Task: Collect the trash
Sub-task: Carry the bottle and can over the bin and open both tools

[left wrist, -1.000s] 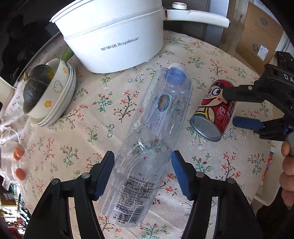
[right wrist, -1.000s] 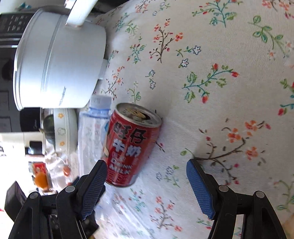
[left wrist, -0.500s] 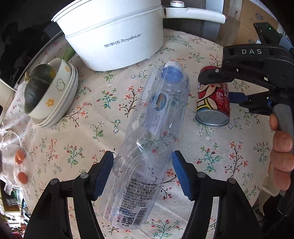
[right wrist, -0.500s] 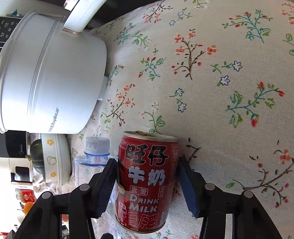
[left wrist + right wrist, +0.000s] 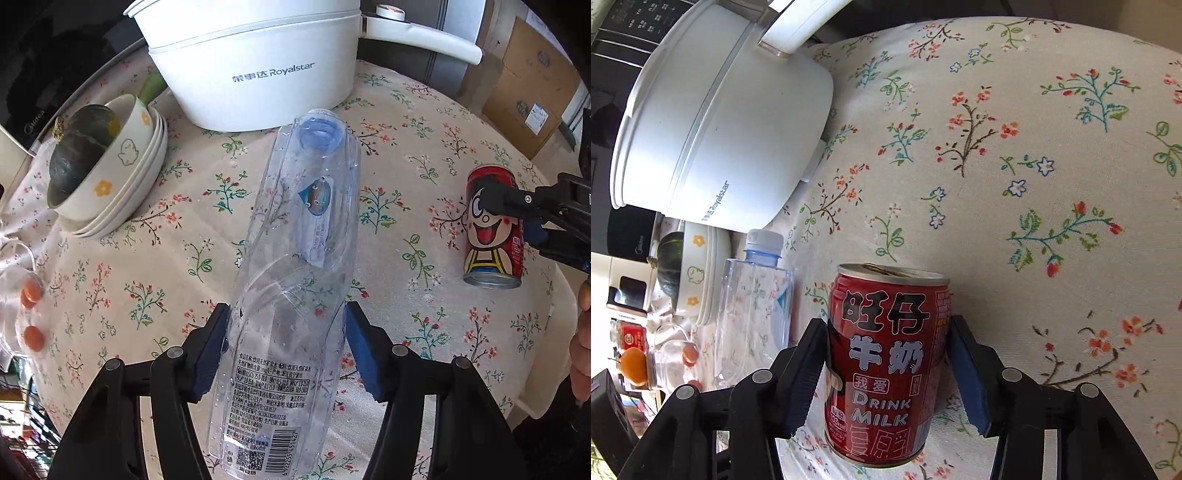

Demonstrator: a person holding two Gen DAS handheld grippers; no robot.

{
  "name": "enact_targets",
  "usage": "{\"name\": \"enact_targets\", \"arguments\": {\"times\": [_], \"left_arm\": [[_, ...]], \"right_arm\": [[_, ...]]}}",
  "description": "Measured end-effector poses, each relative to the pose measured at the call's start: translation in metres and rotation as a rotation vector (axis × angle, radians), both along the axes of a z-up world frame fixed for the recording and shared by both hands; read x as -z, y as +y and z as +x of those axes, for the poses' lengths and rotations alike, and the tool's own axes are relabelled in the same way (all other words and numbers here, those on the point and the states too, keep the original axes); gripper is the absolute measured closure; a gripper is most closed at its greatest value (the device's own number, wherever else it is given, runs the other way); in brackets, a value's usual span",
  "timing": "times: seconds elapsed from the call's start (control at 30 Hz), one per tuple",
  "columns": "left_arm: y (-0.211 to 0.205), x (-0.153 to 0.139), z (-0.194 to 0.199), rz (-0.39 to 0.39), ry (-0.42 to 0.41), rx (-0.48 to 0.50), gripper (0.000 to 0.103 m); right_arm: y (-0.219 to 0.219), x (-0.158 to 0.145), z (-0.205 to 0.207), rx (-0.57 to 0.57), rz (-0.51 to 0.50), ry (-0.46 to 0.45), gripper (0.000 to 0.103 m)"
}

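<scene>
My left gripper (image 5: 284,347) is shut on a crushed clear plastic bottle (image 5: 291,295) with a blue cap, gripped near its base and held above the floral tablecloth (image 5: 184,236). My right gripper (image 5: 886,369) is shut on a red milk can (image 5: 886,362), pads pressed on both its sides, holding it off the cloth. The can (image 5: 493,229) and the right gripper also show at the right of the left wrist view. The bottle (image 5: 753,314) shows left of the can in the right wrist view.
A white Royalstar electric pot (image 5: 255,62) with a long handle stands at the table's back. Stacked bowls (image 5: 122,170) holding a dark squash sit at the left. Cardboard boxes (image 5: 532,88) stand beyond the table at the right.
The right gripper closed on the can, stood it upright and lifted it. The left gripper closed on the bottle and raised it off the cloth.
</scene>
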State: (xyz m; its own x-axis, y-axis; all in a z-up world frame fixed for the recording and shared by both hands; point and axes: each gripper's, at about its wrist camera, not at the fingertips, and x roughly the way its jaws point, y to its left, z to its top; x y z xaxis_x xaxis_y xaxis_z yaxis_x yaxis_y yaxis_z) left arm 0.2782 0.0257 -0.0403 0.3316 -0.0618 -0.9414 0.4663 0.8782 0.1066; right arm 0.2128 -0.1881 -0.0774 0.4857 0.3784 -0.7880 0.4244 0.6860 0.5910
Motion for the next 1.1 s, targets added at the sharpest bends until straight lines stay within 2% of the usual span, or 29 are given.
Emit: {"name": "enact_targets", "arguments": {"times": [0.27, 0.6, 0.77, 0.9, 1.1], "left_arm": [[-0.005, -0.033, -0.026, -0.108, -0.034, -0.003, 0.038], [-0.049, -0.077, -0.078, -0.218, -0.11, 0.099, 0.038], [-0.079, -0.086, -0.113, -0.275, -0.108, 0.157, 0.038], [-0.101, -0.088, -0.145, -0.306, -0.106, 0.211, 0.038], [-0.121, -0.082, -0.173, -0.333, -0.082, 0.255, 0.038]], "right_arm": [[-0.025, -0.01, -0.03, -0.016, 0.024, -0.03, 0.046], [-0.071, -0.057, -0.092, -0.072, -0.01, -0.094, 0.046], [-0.097, -0.075, -0.137, -0.109, -0.105, -0.103, 0.046], [-0.114, -0.069, -0.178, -0.14, -0.237, -0.077, 0.046], [-0.128, -0.04, -0.211, -0.172, -0.295, 0.029, 0.046]]}}
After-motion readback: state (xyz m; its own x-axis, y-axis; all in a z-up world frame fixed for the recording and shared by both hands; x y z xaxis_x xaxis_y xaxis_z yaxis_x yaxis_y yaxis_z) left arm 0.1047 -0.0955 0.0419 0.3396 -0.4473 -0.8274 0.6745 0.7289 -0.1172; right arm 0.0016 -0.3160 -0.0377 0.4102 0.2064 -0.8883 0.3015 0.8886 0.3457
